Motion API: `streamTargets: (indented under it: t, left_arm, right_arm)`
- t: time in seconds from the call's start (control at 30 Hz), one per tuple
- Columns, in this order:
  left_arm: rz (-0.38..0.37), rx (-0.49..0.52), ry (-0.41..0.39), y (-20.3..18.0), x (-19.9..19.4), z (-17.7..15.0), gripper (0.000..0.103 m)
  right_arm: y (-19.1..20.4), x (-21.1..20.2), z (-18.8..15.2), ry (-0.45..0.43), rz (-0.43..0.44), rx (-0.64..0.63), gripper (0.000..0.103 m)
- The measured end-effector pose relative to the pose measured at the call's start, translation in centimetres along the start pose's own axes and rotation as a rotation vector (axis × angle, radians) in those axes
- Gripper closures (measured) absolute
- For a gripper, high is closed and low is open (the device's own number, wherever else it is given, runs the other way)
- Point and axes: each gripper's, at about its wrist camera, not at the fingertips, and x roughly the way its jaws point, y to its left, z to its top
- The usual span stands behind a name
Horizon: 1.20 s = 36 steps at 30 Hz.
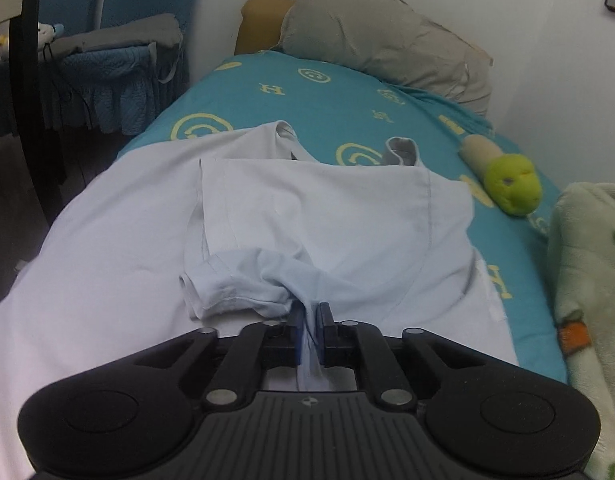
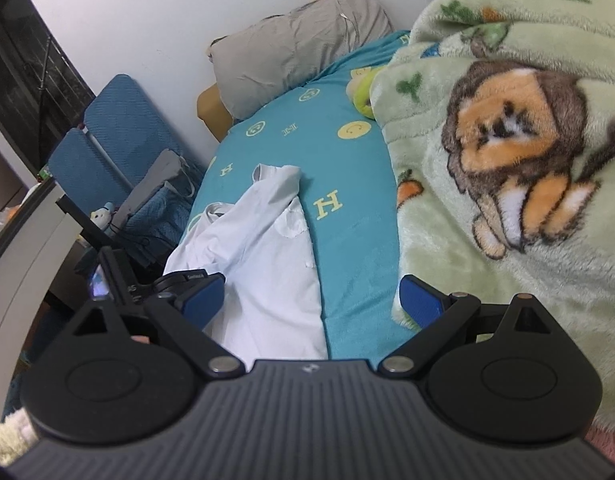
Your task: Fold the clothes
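Pinched tight in left gripper [image 1: 310, 322], bunched sleeve [image 1: 243, 280] of shirt [image 1: 331, 216] lying long toward pillow [image 1: 383, 36] on bed [image 1: 327, 96], with right gripper [image 2: 311, 300] gaping wide, holding nothing, beside shirt's right edge.

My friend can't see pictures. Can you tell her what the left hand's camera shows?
The left gripper has its jaws pinched shut on a bunched sleeve of a pale blue T-shirt spread on a teal bedsheet. Behind lie a grey pillow and a green plush toy.
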Motion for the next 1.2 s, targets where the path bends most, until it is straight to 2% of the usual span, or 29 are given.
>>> streamTargets:
  t: [0.03,0.07,0.17,0.37,0.5,0.63,0.73,0.8,0.83,0.87,1.0,1.07,1.1,1.2]
  left_arm:
    - [-0.005,0.002,0.024,0.2,-0.7,-0.5,0.069]
    - [-0.025,-0.002,0.054,0.5,-1.6,-1.0,0.06]
    - [-0.141,-0.048,0.182,2.0,-5.5,-4.1,0.052]
    - [-0.175,-0.162,0.449,4.2,-14.4,-11.7,0.049]
    - [-0.167,-0.236,0.589,4.7,-17.9,-16.0,0.048]
    - [-0.178,-0.173,0.608,3.6,-19.4,-18.0,0.049]
    - [-0.202,-0.134,0.667,2.5,-20.0,-19.3,0.054]
    - [-0.198,-0.079,0.683,1.9,-20.5,-19.9,0.069]
    - [-0.2,-0.06,0.691,1.8,-20.8,-20.1,0.086]
    - [-0.204,-0.044,0.698,1.7,-21.2,-20.4,0.089]
    - [-0.175,0.021,0.716,1.4,-22.8,-20.9,0.091]
    - [-0.134,0.091,0.724,1.3,-22.8,-21.4,0.095]
    - [-0.131,0.129,0.703,1.1,-23.1,-21.5,0.095]
    - [-0.167,0.174,0.613,1.0,-24.7,-21.1,0.083]
  right_arm:
    - [0.1,-0.1,0.0,-0.002,0.0,-0.004,0.007]
    - [0.2,-0.2,0.0,-0.004,0.0,-0.008,0.007]
    - [0.4,-0.7,0.0,-0.014,0.003,-0.016,0.007]
    - [0.6,-2.6,0.0,-0.047,0.01,-0.023,0.007]
    - [0.9,-4.0,-0.2,-0.063,0.02,-0.036,0.007]
    - [1.6,-4.6,-0.7,-0.057,0.027,-0.059,0.007]
    - [2.0,-4.3,-1.3,-0.04,0.009,-0.082,0.007]
    - [2.2,-3.9,-1.7,-0.026,-0.005,-0.093,0.007]
    - [2.3,-3.7,-1.8,-0.018,-0.009,-0.095,0.007]
    - [2.3,-3.5,-2.0,-0.009,-0.012,-0.095,0.007]
    - [2.7,-3.0,-2.4,0.005,-0.017,-0.116,0.007]
    - [3.0,-2.9,-2.6,0.007,-0.019,-0.135,0.007]
    - [3.2,-2.8,-2.6,0.008,-0.018,-0.144,0.007]
    - [3.5,-2.7,-2.8,0.011,-0.013,-0.159,0.007]
